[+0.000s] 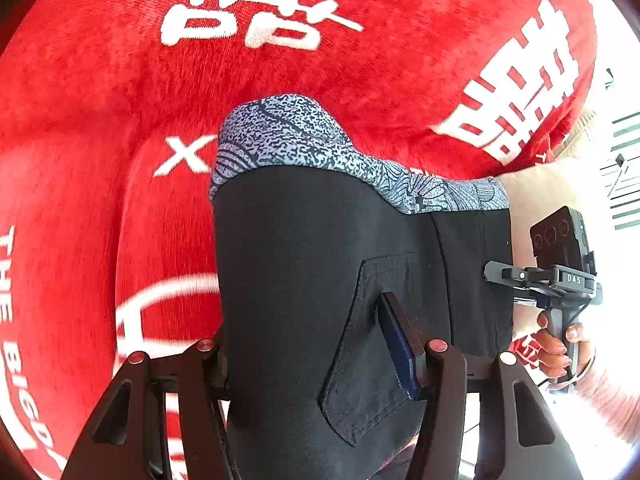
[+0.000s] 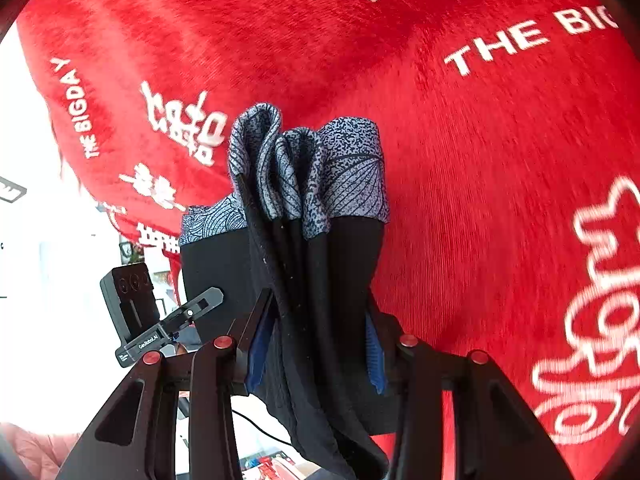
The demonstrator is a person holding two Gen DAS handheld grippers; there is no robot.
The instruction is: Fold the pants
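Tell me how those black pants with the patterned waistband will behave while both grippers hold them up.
Probably floppy: in the right gripper the pants bunch into soft pleats. Likely to sag between holds, since the patterned waistband curves rather than runs straight. Seemingly not slippery: the left gripper holds several layers that hang below it.
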